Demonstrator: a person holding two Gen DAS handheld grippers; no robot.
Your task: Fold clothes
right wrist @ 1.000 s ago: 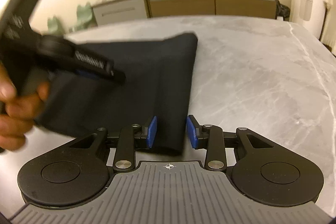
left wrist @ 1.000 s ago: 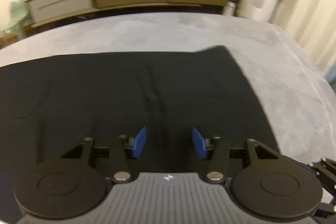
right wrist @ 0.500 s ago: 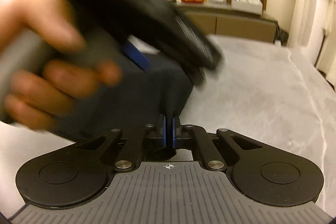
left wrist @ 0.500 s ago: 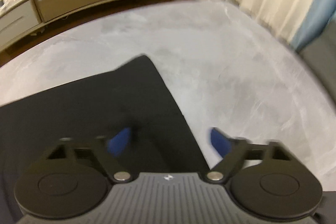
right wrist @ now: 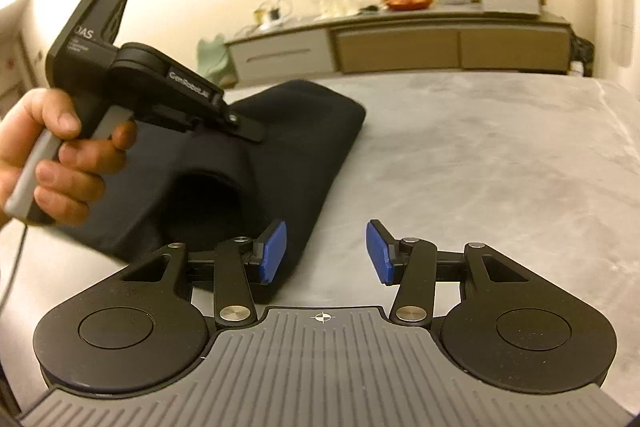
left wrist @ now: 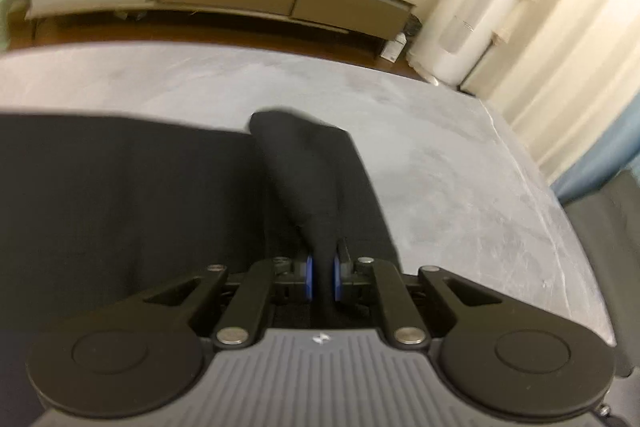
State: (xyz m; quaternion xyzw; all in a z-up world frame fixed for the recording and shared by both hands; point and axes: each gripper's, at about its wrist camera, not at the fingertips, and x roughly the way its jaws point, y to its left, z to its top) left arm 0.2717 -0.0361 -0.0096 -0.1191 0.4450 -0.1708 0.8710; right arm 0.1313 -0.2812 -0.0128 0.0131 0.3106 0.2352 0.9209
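Note:
A black garment (left wrist: 120, 195) lies spread on the grey table (left wrist: 460, 179). My left gripper (left wrist: 321, 277) is shut on the garment's right edge, and a fold of cloth (left wrist: 308, 171) rises from between its blue pads. In the right wrist view the same black garment (right wrist: 304, 131) is lifted into a hump with a dark hollow under it. There a hand (right wrist: 60, 147) holds the left gripper (right wrist: 250, 131) over that hump. My right gripper (right wrist: 326, 253) stands open at the garment's near right edge with nothing between its fingers, its left pad (right wrist: 274, 251) beside the cloth.
A long low sideboard (right wrist: 400, 39) with bowls, glassware and a box runs along the far wall. White curtains (left wrist: 560, 27) and a white cylinder appliance (left wrist: 464, 27) stand at the right. Bare grey table (right wrist: 500, 167) extends right of the garment.
My left gripper went from open to shut on the garment's edge and raised it. My right gripper, shut on the cloth half a second ago, has opened and let go.

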